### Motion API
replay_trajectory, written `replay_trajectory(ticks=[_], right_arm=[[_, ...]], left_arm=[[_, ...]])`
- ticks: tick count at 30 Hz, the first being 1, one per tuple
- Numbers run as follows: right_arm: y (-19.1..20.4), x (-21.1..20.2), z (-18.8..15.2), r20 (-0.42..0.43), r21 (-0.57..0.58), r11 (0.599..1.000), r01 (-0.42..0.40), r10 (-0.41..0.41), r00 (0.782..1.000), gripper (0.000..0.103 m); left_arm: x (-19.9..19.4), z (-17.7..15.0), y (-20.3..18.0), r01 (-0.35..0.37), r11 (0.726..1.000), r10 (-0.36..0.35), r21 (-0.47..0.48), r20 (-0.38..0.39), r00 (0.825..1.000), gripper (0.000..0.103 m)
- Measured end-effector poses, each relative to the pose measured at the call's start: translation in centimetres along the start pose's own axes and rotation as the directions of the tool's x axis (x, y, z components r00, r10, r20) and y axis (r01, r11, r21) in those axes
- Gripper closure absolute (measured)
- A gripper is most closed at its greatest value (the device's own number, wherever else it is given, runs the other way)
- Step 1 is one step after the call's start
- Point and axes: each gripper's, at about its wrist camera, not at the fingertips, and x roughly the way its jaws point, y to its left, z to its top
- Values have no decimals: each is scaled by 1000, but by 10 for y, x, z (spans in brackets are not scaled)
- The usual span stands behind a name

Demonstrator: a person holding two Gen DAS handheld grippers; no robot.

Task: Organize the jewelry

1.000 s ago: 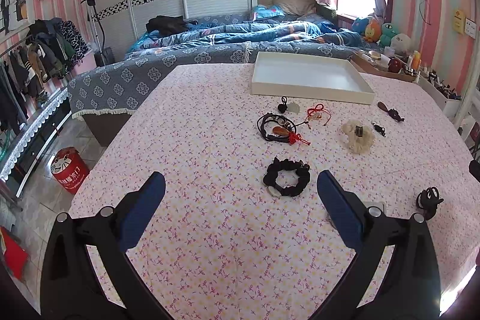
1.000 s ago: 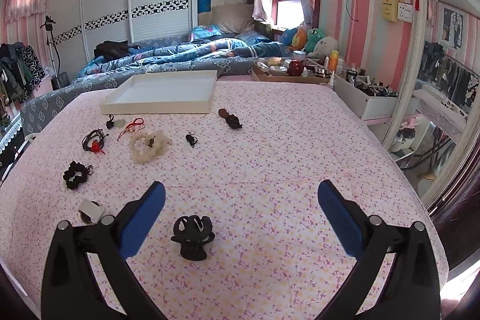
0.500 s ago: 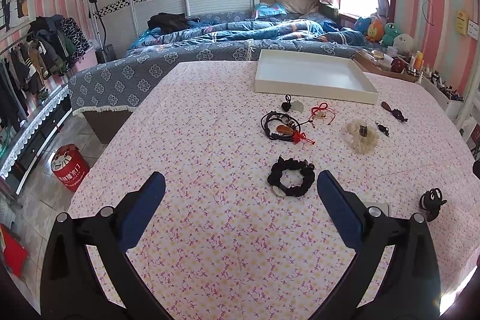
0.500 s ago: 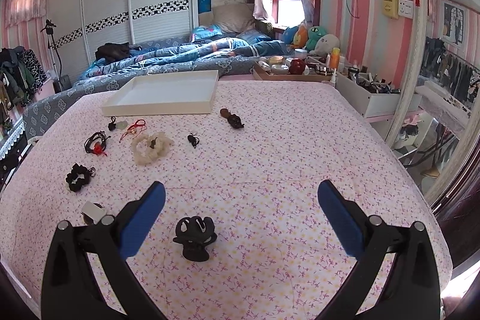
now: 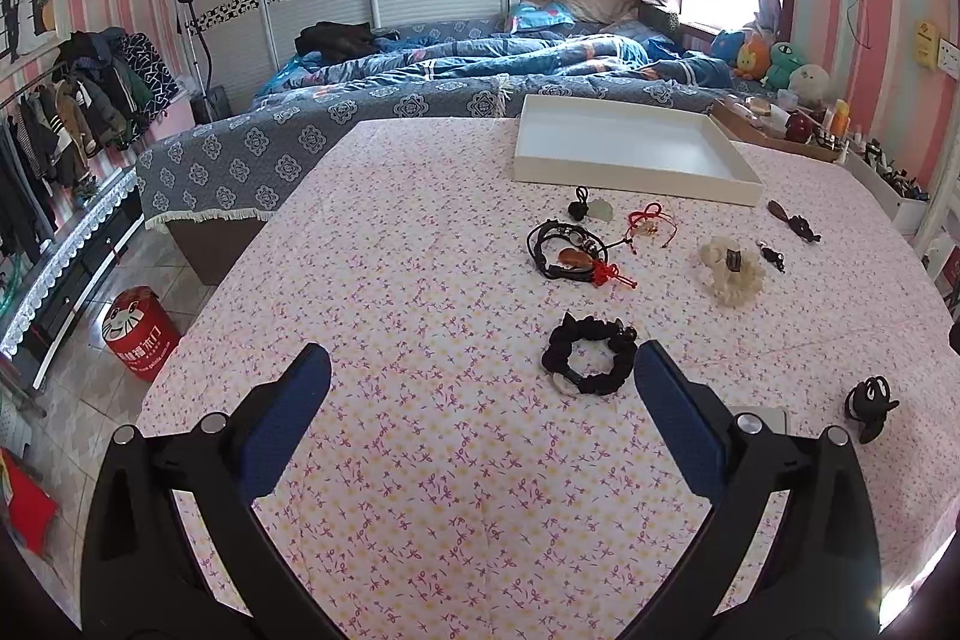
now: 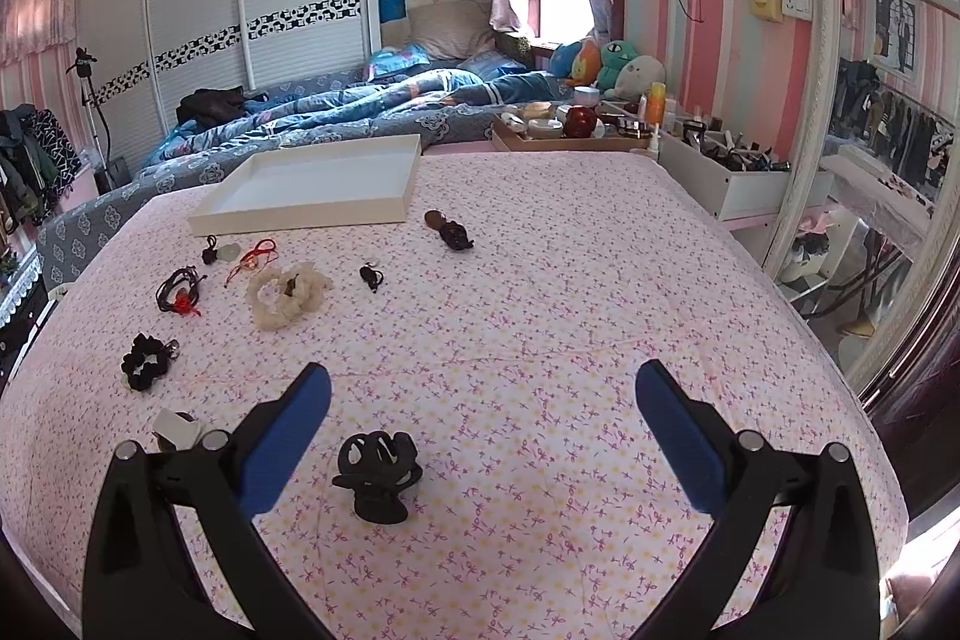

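- Two grippers were in view, each held above a table covered by a pink floral tablecloth (image 5: 420,280).
- The left gripper (image 5: 480,370) had its blue-padded fingers spread wide apart, holding nothing; a black scrunchie (image 5: 589,363) lay on the cloth just ahead of it, close to the right finger (image 5: 678,424).
- The right gripper (image 6: 483,388) was likewise spread wide with nothing between its pads; a black claw hair clip (image 6: 377,473) sat on the cloth between its fingers, nearer the left one (image 6: 288,436).
- A small white object (image 6: 174,427) lay just beside that left finger, partly hidden behind it; what it was could not be told.
- A white tray (image 5: 630,148) stood at the far side of the table near the bed, with nothing visible inside it.
- Between tray and grippers the jewelry lay scattered: a black cord bracelet with a red knot (image 5: 570,253), a red string bracelet (image 5: 648,220), and a small black knot with a pale pendant (image 5: 591,208) just in front of the tray.
- A cream scrunchie (image 6: 285,295) with a dark piece on it lay to the right of the bracelets, and a small black charm (image 6: 371,276) just beside that.
- A brown and black piece (image 6: 449,229) lay near the tray's right corner.
- A bed with a blue patterned quilt (image 5: 480,64) stood behind the table, and a red tin (image 5: 139,334) was on the floor to the left.
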Motion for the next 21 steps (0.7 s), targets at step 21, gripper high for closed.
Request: replay_trajectory(ticks=[21], right_arm=[[3,8,0,-16,11,999,37,-37,999,2]], left_arm=[[13,3,7,18,1000,-18,-2,-21,1000,3]])
